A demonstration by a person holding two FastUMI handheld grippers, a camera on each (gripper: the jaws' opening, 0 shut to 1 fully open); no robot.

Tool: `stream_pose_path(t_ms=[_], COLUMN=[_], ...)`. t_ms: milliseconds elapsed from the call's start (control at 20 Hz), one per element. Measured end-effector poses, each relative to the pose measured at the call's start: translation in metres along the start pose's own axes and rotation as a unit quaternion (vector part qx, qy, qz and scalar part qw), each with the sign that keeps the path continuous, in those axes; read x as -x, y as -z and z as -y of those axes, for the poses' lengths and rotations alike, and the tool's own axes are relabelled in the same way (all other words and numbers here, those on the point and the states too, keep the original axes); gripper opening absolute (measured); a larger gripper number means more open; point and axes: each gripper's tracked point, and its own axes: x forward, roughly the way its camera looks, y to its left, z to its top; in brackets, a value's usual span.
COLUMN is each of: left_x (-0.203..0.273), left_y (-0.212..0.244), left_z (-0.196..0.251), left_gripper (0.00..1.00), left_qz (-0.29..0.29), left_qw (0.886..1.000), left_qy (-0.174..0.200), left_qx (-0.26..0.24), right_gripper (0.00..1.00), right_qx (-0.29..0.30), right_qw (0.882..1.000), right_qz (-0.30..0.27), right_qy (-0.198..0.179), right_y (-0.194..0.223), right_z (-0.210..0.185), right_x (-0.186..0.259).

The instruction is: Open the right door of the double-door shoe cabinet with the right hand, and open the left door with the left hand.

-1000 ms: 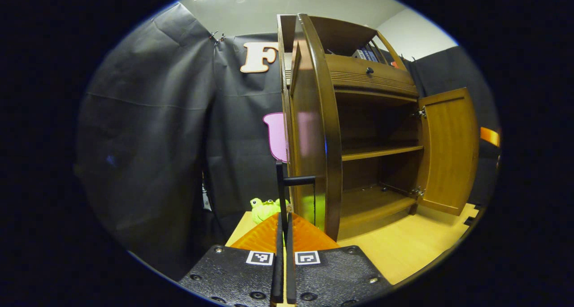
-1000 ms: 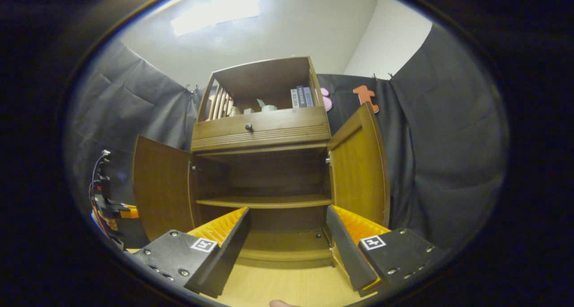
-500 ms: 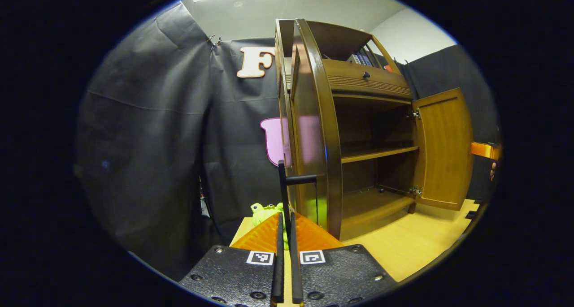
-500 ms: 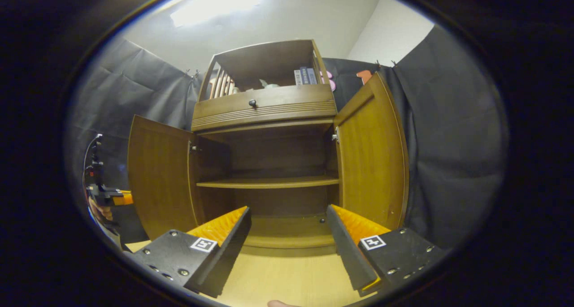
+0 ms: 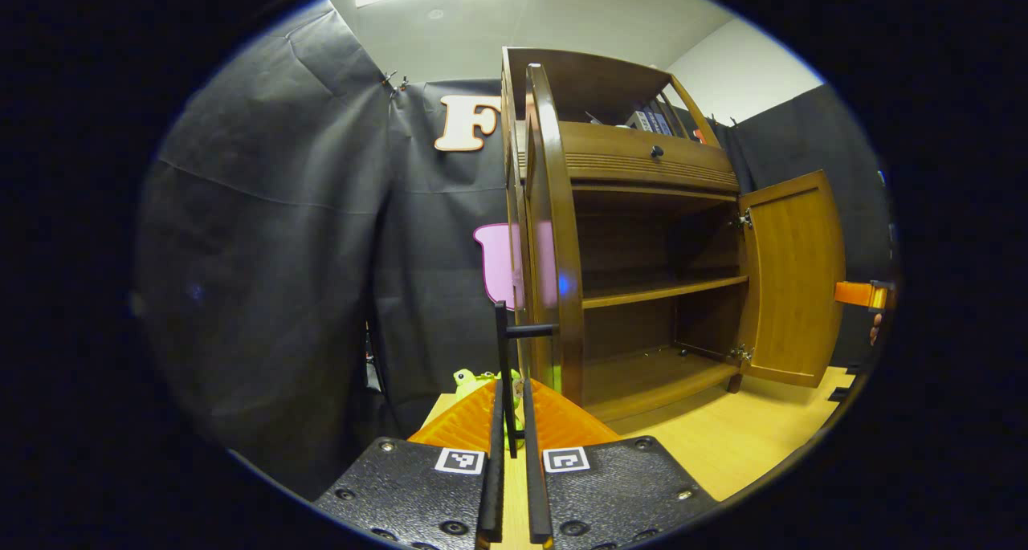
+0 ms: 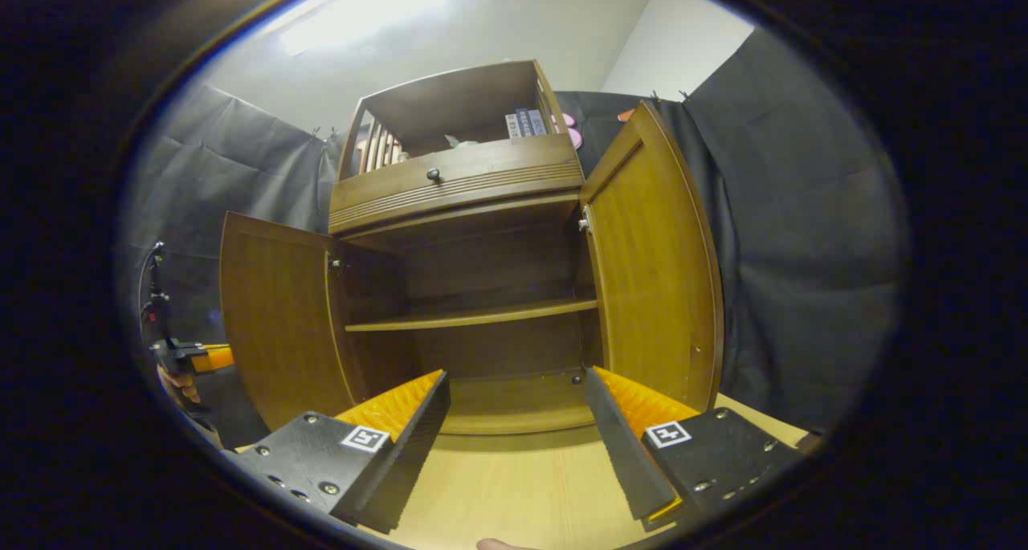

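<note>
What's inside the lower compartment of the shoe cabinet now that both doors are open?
The shoe cabinet compartment holds one shelf and a bottom board, both bare where visible. The right gripper fingers cover the board's front corners; the back is too dark to judge.

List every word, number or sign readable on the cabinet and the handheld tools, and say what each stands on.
Books in the cabinet top shelf: spine print too small to read.
Square markers behind the fingers: coded patterns, no letters or digits.
Cabinet woodwork: no text.
</note>
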Motion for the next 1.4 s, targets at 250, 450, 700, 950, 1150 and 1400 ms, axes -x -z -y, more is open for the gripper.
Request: stream_pose_path(t_ms=[250,450,700,950,1150,1400], left_x=[0.029,0.046,0.033,0.006,-0.018,-0.045], left_y=[-0.022,-0.045,-0.045,-0.044,-0.046,-0.039], left_z=[0.01,0.048,0.085,0.135,0.156,0.19], left_gripper=[0.12,0.41,0.81,0.96,0.93,0.93], left_qz=[0.035,0.059,0.044,0.034,0.034,0.003], left_qw=[0.998,0.997,0.996,0.998,0.999,1.0], left_qy=[-0.048,-0.04,-0.051,-0.021,-0.024,-0.014], left_qx=[0.023,0.043,0.051,0.051,0.033,0.018], right_gripper=[1.0,1.0,0.99,1.0,1.0,0.99], right_qx=[0.001,-0.022,-0.009,-0.002,0.021,0.031], right_qw=[1.0,0.999,0.999,0.998,0.997,0.997], right_qz=[0.009,0.024,0.031,0.037,0.031,0.024], right_qy=[0.003,0.007,0.035,0.046,0.06,0.059], right_y=[0.0,-0.006,-0.009,-0.012,-0.016,-0.028], right_z=[0.012,0.03,0.056,0.066,0.065,0.051], right_x=[0.015,0.028,0.05,0.053,0.041,0.022])
